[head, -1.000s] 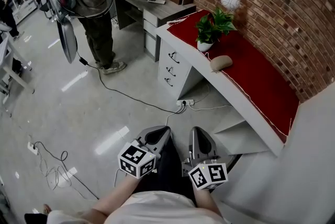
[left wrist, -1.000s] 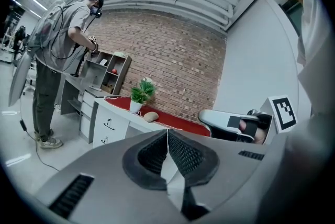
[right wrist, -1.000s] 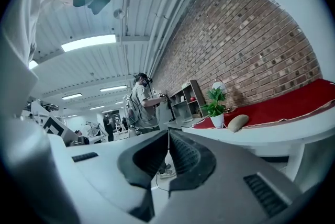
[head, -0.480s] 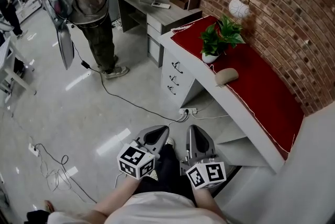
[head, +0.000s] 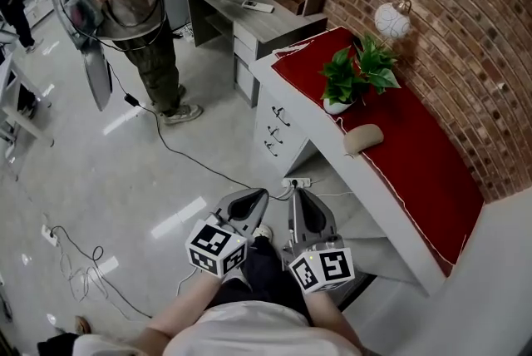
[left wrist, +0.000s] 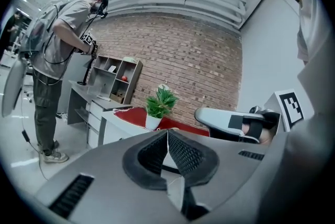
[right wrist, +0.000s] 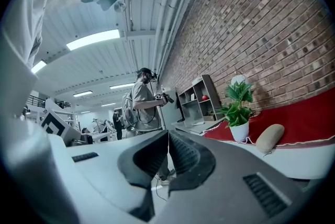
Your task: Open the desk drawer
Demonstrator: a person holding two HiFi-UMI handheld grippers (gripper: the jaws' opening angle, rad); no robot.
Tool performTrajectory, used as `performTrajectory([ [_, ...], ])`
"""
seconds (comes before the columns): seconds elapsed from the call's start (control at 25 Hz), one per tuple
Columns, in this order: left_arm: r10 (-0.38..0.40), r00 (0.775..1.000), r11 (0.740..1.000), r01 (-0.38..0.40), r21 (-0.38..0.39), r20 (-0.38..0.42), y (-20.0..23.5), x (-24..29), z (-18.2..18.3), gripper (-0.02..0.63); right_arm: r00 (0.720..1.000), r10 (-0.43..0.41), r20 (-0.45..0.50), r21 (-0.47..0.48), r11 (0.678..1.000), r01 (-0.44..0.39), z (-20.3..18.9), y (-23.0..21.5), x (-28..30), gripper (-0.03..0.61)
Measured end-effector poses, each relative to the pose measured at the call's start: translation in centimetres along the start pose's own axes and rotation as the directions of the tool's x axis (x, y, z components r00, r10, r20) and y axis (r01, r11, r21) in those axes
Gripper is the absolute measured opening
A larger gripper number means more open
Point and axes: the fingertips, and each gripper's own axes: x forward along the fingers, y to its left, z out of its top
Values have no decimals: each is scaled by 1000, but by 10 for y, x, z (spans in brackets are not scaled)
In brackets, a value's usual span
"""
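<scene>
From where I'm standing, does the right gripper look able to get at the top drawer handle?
Probably not yet. The right gripper, shut and empty, sits well short of the white drawer unit, whose handles face open floor. Only a power strip lies low between them, so stepping closer should do.

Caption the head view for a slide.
Left gripper and right gripper, both shut, short of the drawer unit under the red-topped desk with potted plant.

Left tongs (head: 263, 195) and right tongs (head: 296, 196) have moved nearer the desk drawers (head: 271, 126)
</scene>
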Motion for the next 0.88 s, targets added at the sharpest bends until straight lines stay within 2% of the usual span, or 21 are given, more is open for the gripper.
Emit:
performTrajectory([
  [0.44, 40, 999, 999, -40, 30, 3, 47, 68, 34, 11, 997, 64, -44, -32, 997, -65, 8, -34, 83, 18],
  [0.88, 59, 998, 992, -54, 112, -36, 91, 130, 50, 11, 987, 151, -53, -72, 985, -154, 11, -72, 154, 18],
])
